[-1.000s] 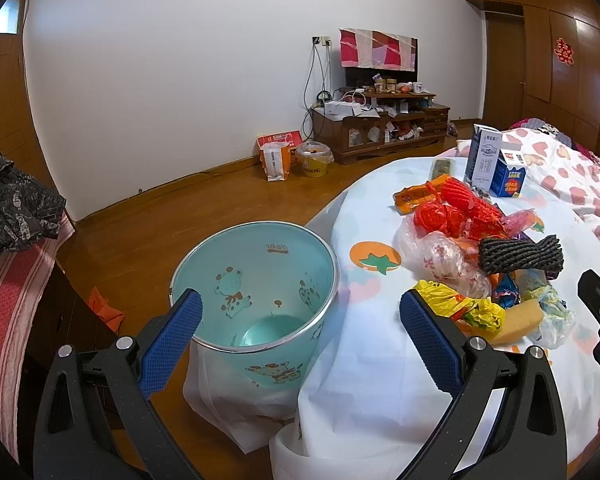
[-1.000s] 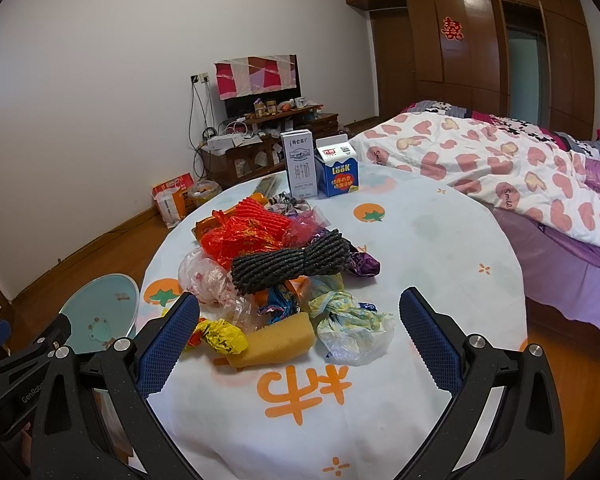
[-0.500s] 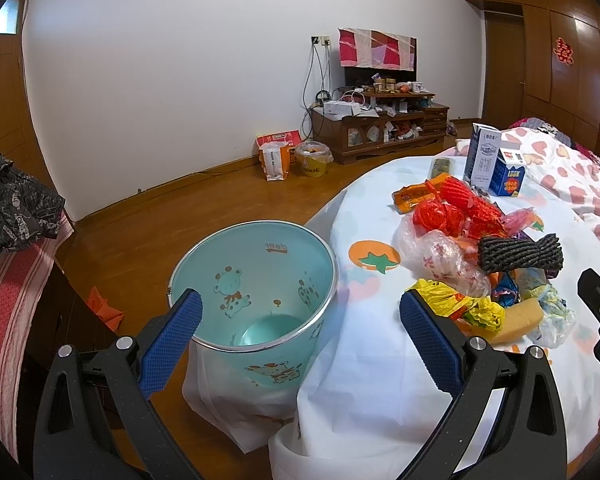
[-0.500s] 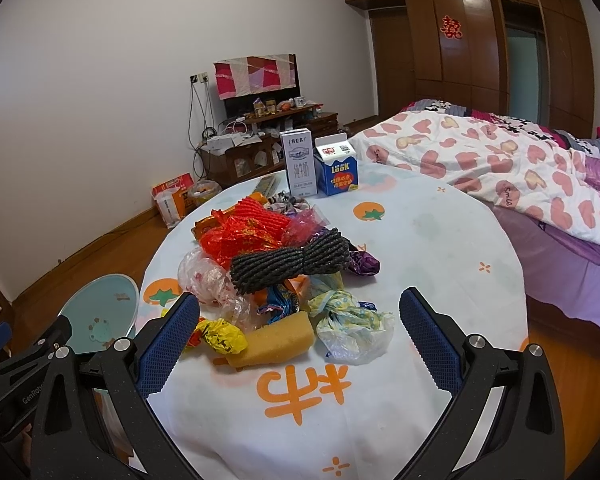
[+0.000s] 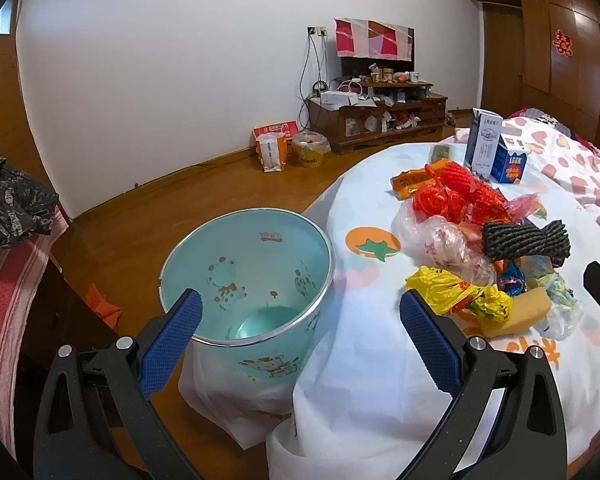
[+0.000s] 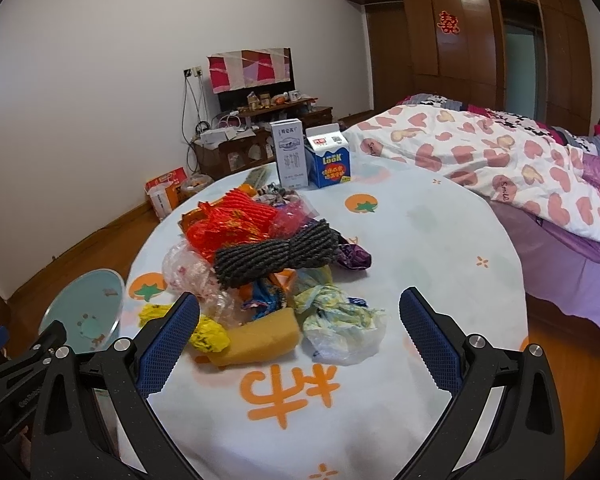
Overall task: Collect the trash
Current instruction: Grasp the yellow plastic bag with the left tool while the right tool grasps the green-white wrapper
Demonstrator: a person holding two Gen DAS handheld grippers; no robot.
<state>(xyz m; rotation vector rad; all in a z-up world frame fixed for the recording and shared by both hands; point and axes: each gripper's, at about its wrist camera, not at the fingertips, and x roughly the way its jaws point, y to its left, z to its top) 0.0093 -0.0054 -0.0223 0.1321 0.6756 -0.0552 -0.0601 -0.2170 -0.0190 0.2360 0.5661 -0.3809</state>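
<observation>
A heap of trash lies on the round table (image 6: 420,248): red netting (image 6: 232,226), a dark rope bundle (image 6: 276,256), a yellow sponge (image 6: 256,340), a yellow wrapper (image 6: 208,332) and a crumpled clear bag (image 6: 340,324). Beside the table stands an empty teal bin (image 5: 248,276), also in the right wrist view as the teal bin (image 6: 86,308). My left gripper (image 5: 300,320) hovers open over the bin's near rim and the table edge. My right gripper (image 6: 300,324) is open just short of the sponge and clear bag, holding nothing.
Two cartons, grey (image 6: 288,158) and blue (image 6: 328,162), stand at the table's far side. A bed with a heart-print quilt (image 6: 500,160) lies to the right. A TV cabinet (image 5: 376,118) and bags (image 5: 272,148) line the far wall. Dark clothing (image 5: 8,204) sits at left.
</observation>
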